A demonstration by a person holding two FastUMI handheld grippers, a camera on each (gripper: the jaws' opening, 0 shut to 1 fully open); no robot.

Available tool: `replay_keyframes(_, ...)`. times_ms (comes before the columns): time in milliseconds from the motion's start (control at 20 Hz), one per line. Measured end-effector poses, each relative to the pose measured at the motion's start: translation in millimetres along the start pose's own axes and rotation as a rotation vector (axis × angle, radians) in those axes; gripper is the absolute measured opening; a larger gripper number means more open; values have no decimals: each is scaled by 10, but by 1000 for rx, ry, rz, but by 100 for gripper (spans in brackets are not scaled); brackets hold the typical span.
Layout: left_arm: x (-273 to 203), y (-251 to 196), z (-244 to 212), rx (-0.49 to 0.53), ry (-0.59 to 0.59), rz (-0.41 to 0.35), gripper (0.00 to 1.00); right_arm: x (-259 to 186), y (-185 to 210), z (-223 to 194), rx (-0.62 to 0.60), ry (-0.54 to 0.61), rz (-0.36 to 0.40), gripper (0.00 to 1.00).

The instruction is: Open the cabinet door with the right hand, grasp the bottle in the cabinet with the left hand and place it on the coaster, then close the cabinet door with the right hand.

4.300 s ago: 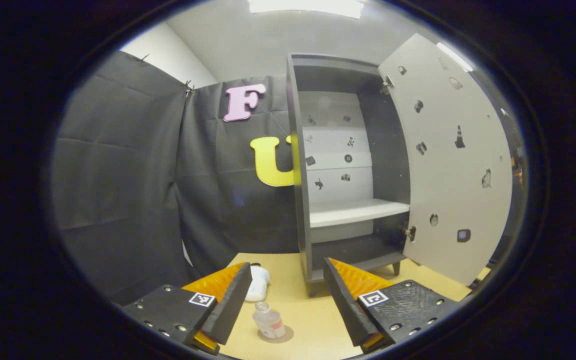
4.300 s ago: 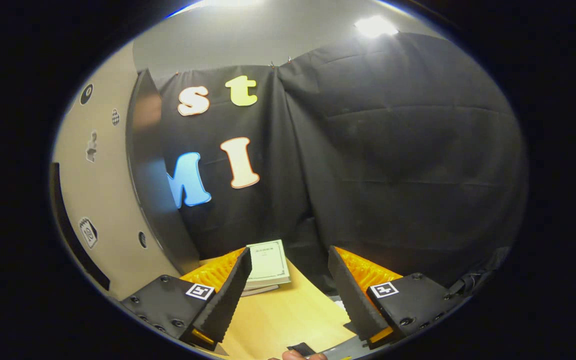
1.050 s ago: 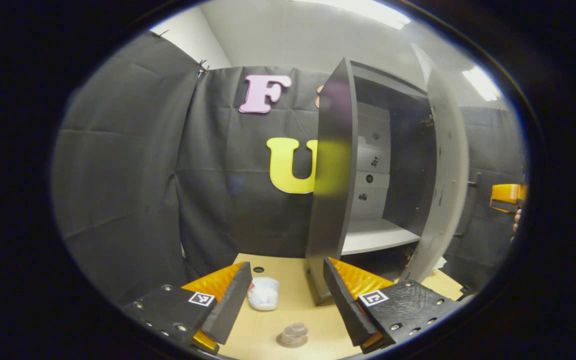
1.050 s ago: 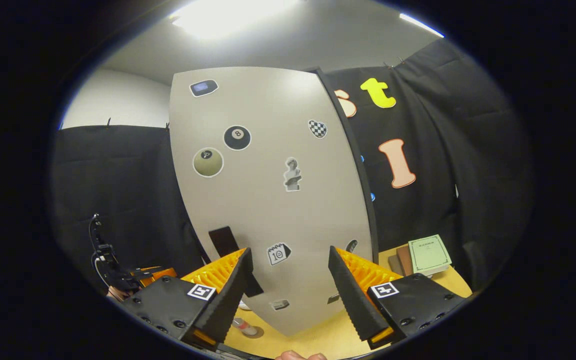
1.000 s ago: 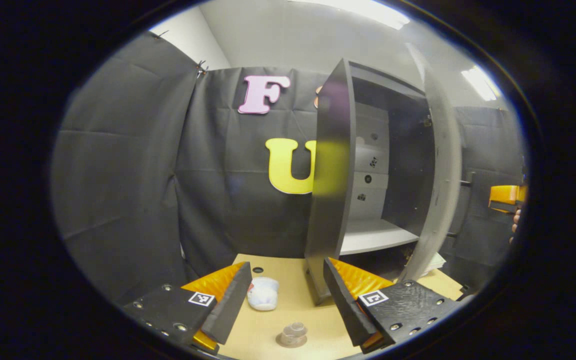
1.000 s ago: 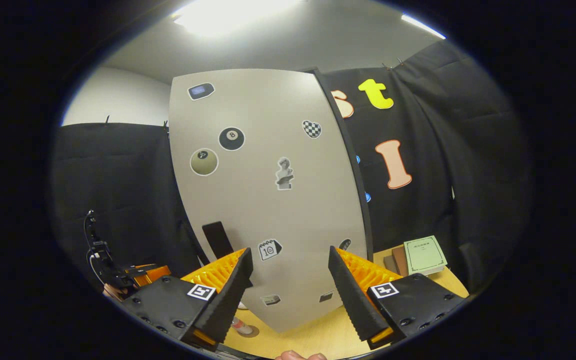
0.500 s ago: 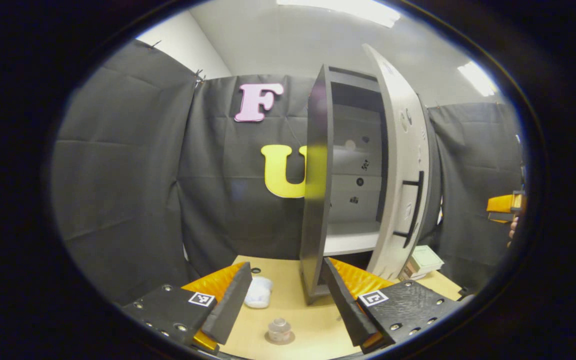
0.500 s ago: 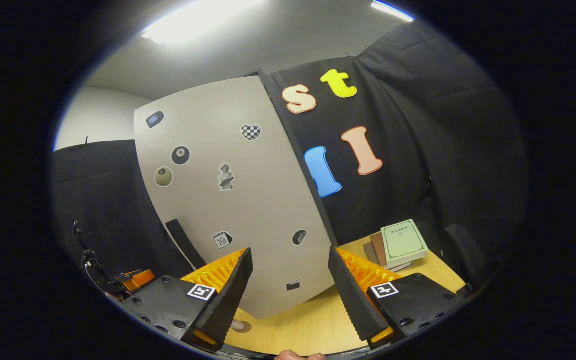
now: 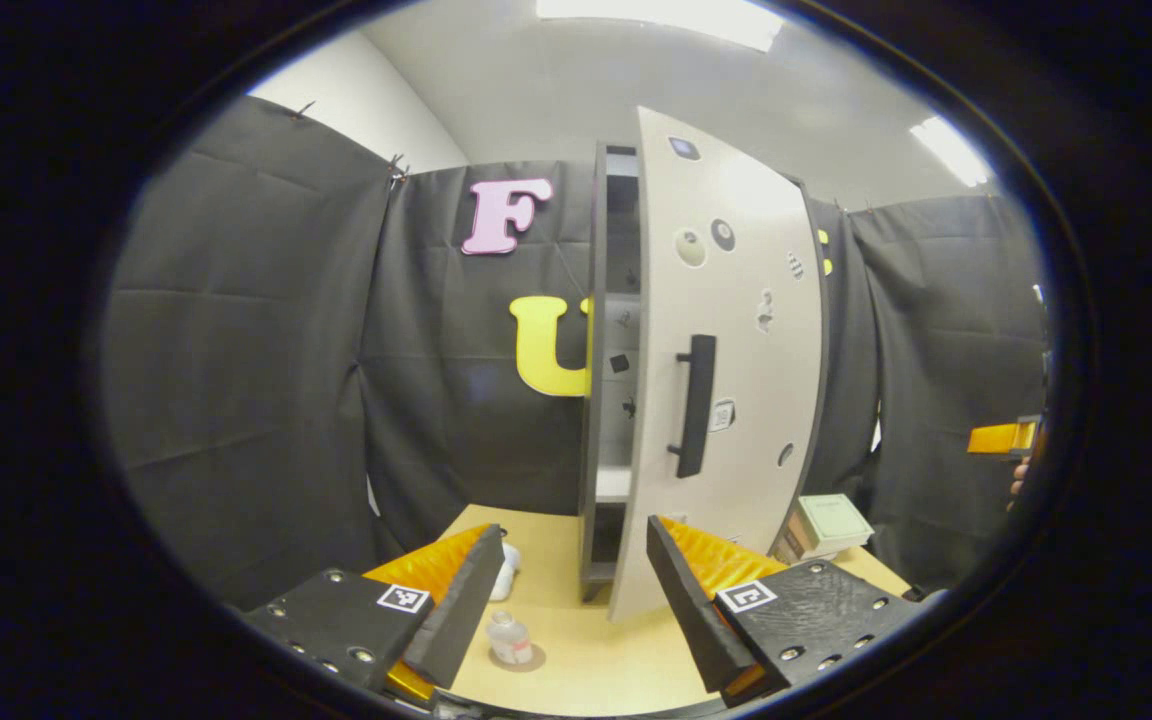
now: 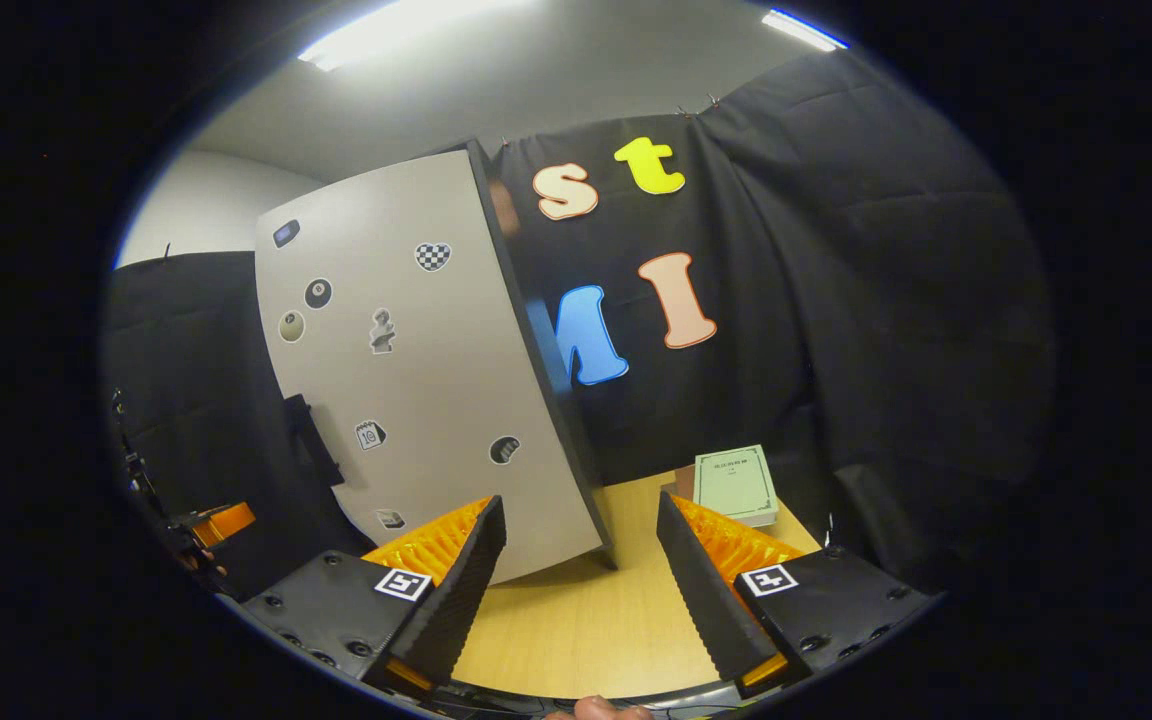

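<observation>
In the left gripper view a small clear bottle (image 9: 510, 638) stands upright on a round coaster (image 9: 521, 659) on the wooden table, just ahead of my left gripper (image 9: 568, 595), which is open and holds nothing. Behind it rises the dark cabinet (image 9: 594, 380); its pale door (image 9: 736, 300) with a black handle (image 9: 694, 405) stands only a narrow gap from shut. My right gripper (image 10: 581, 585) is open and empty, a short way off the door (image 10: 406, 370) and apart from it. That gripper (image 9: 1004, 439) also appears far right in the left gripper view.
A white soft lump (image 9: 504, 572) lies on the table (image 9: 576, 660) left of the cabinet's foot. A stack of books with a green cover (image 10: 733, 485) (image 9: 826, 520) rests right of the cabinet. Black cloth walls ring the table.
The cabinet door has swung from wide open to nearly shut. My right gripper has drawn back from the door. The bottle has stayed on the coaster.
</observation>
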State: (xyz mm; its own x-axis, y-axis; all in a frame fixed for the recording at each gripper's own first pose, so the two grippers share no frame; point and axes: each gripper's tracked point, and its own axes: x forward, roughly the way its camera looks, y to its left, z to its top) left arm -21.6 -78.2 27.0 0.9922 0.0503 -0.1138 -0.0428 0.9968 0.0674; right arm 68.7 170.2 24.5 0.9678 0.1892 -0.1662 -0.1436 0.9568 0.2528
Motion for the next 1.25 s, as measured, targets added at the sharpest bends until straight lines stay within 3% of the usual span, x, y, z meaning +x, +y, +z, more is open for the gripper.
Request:
replay_keyframes(250, -262, -387, -142, -51, -16, -35, 87, -57, -237, -148, -43, -16, -12, 96)
replay_keyframes(650, -345, -915, 102, -37, -125, -56, 88, -133, -463, -271, -174, -11, -39, 96)
replay_keyframes(950, -299, -869, 52, -57, -100, 1, 88, -31, -441, -181, -160, -28, -30, 96)
replay_keyframes(1150, -331, -597, 91, -85, -107, 50, 87, 88, -437, -79, -160, -48, -37, 96)
replay_keyframes(1200, -361, -528, 109, -76, -105, 68, 87, 129, -417, -70, -158, -46, -34, 89)
replay_keyframes(1250, -390, -483, 139, -71, -107, 80, 88, 167, -400, -71, -157, -44, -34, 89)
